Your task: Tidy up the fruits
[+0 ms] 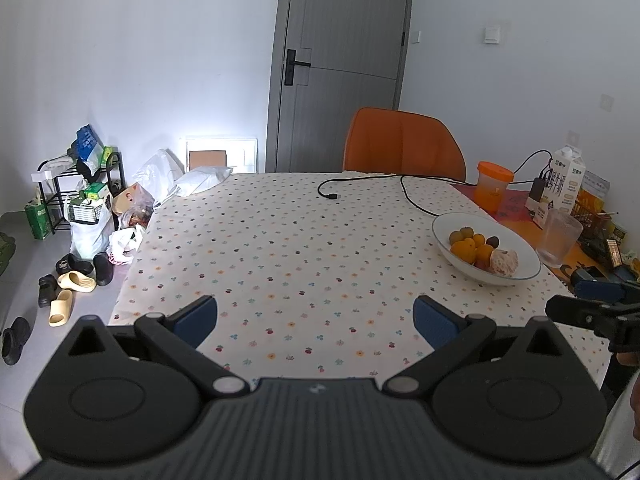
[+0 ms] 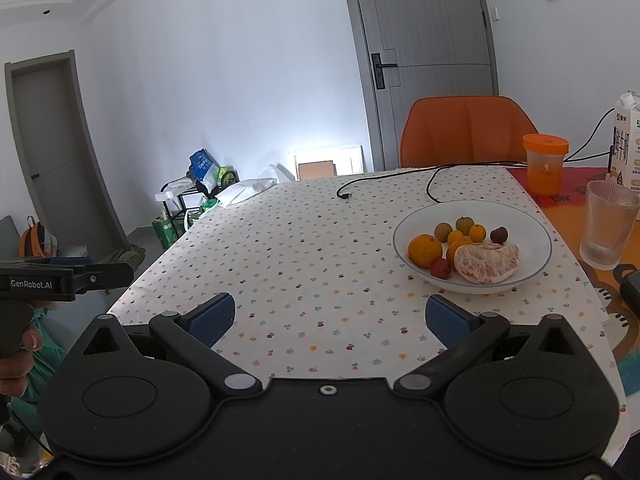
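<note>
A white bowl (image 2: 536,220) stands on the right of the dotted tablecloth and holds the fruit: a large orange (image 2: 425,250), several small oranges and greenish citrus, a dark plum (image 2: 499,235), a small red fruit (image 2: 441,269) and a peeled pomelo piece (image 2: 486,263). The bowl also shows in the left wrist view (image 1: 448,226). My left gripper (image 1: 315,320) is open and empty above the table's near edge. My right gripper (image 2: 330,318) is open and empty, near and left of the bowl.
A ribbed glass (image 2: 610,224), an orange-lidded cup (image 2: 545,164), a milk carton (image 2: 628,140) and a black cable (image 2: 400,178) lie behind and right of the bowl. An orange chair (image 2: 468,130) stands at the far side. Bags and shoes (image 1: 76,276) lie on the floor at left.
</note>
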`<state>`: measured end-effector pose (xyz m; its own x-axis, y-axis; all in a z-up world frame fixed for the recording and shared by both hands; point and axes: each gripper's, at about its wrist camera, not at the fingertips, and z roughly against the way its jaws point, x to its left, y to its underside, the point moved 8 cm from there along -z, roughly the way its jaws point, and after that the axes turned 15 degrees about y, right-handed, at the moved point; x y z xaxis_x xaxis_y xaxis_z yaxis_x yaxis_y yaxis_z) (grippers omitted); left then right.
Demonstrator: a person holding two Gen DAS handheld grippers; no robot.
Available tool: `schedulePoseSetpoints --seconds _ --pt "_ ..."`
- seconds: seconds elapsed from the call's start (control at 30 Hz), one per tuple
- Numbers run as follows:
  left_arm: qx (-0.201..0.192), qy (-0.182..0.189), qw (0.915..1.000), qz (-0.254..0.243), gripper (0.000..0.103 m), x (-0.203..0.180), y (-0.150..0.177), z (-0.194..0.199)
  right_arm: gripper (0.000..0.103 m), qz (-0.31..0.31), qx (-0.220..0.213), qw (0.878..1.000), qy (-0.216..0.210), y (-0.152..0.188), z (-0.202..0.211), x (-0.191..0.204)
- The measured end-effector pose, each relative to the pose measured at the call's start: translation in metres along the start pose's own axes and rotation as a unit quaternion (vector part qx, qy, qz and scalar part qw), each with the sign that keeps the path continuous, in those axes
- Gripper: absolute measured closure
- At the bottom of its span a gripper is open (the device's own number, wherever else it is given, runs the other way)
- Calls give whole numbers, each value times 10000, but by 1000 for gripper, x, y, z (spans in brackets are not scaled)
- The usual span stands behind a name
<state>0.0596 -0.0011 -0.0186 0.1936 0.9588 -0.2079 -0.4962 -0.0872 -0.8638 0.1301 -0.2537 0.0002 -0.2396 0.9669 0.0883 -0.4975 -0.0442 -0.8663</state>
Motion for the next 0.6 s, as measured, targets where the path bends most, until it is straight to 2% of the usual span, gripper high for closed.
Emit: schedulePoseSetpoints --seconds 0.6 --pt "21 -28 10000 5 0 2 0 0 0 -4 -5 10000 20 0 -1 -2"
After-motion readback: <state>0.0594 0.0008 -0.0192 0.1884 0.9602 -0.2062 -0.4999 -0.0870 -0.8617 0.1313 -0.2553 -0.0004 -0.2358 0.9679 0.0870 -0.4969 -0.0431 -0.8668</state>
